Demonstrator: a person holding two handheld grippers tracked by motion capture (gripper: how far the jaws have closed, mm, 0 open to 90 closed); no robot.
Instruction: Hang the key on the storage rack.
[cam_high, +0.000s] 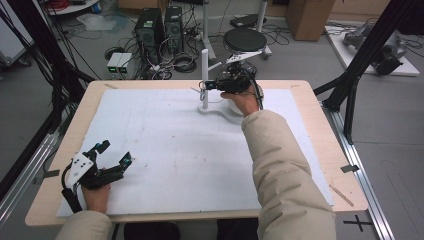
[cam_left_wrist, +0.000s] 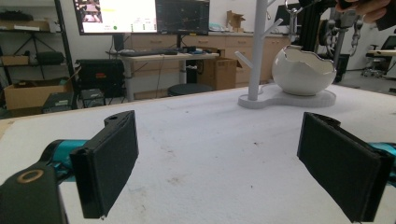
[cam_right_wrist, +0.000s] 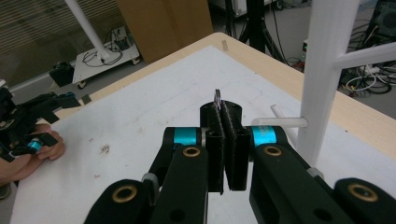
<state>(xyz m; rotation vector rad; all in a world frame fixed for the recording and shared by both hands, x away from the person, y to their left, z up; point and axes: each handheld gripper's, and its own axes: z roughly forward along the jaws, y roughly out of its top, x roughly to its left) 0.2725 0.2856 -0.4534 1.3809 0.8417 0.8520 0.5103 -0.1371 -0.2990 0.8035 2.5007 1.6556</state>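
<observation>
Pinching a thin metal ring (cam_right_wrist: 217, 97) in right claw (cam_right_wrist: 226, 116) beside stand (cam_right_wrist: 327, 70); we risk dropping it; left claw (cam_left_wrist: 217, 158) spread, idle

Open white mat (cam_high: 165, 145) is lying clear across the table's middle; the white stand (cam_high: 204, 75) and bowl (cam_left_wrist: 303, 70) are blocking the far side.

A lab: computer towers (cam_high: 159, 27), floor cables (cam_high: 182, 62), wall monitors (cam_left_wrist: 140, 15), cluttered shelves (cam_left_wrist: 28, 32).

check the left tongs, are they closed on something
No, the left tongs stand wide open over the bare white mat, with nothing between the jaws.
</observation>
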